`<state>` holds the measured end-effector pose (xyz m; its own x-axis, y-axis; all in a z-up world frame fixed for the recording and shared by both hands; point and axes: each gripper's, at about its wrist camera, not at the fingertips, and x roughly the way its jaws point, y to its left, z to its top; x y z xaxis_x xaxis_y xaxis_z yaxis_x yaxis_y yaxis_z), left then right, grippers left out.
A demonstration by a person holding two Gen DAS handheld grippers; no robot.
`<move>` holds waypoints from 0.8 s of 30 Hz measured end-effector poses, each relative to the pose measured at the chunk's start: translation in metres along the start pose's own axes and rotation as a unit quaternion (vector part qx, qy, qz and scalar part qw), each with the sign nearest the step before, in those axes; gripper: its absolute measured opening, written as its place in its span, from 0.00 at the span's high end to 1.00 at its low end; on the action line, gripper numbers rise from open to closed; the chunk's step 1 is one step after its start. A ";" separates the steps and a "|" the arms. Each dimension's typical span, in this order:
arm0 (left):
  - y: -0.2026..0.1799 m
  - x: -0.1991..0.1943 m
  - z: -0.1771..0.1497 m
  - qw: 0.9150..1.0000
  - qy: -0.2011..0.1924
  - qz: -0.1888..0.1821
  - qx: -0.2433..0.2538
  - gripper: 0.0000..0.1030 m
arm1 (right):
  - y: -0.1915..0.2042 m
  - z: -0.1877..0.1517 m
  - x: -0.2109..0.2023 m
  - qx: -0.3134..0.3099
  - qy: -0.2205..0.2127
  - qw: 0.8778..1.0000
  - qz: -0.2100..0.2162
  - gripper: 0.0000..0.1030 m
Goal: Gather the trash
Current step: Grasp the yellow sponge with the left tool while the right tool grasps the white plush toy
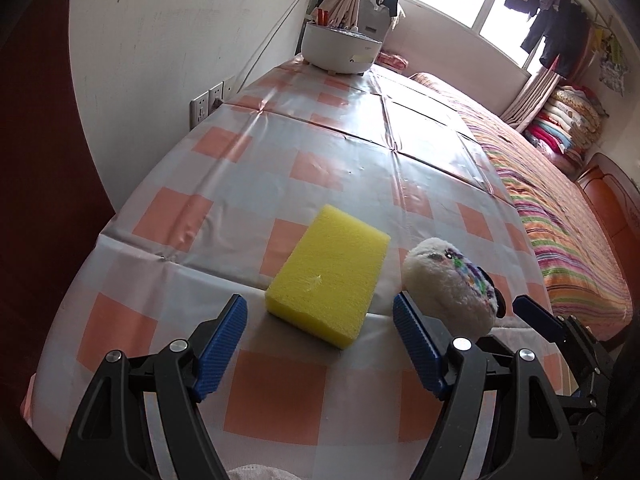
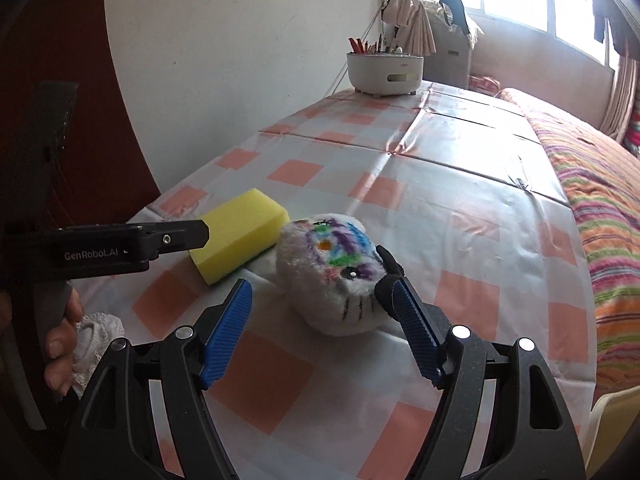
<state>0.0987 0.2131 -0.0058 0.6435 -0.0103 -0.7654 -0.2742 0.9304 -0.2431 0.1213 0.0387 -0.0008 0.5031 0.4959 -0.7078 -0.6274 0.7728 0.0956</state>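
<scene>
A yellow sponge lies flat on the checked tablecloth, just ahead of my left gripper, whose blue pads stand open on either side of its near end without touching it. To its right sits a white plush toy with coloured scribbles. In the right wrist view the plush toy rests right in front of my right gripper, which is open, its right pad close to the toy's black ear. The sponge is left of it, partly behind the left gripper's finger.
A white round container with utensils stands at the table's far end. A bed with a striped cover runs along the right edge. A white wall with sockets borders the left. A hand and a white cloth are at the near left.
</scene>
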 end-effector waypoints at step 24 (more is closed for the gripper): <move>-0.005 0.042 0.009 0.997 0.079 -0.001 -0.013 0.29 | -0.003 0.014 0.026 -0.041 0.052 0.996 -0.052 0.64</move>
<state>0.1337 0.2118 -0.0314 0.5242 -0.0722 -0.8485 -0.2929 0.9203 -0.2592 0.1453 0.0549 -0.0097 0.5064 0.3675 -0.7801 -0.6236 0.7808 -0.0370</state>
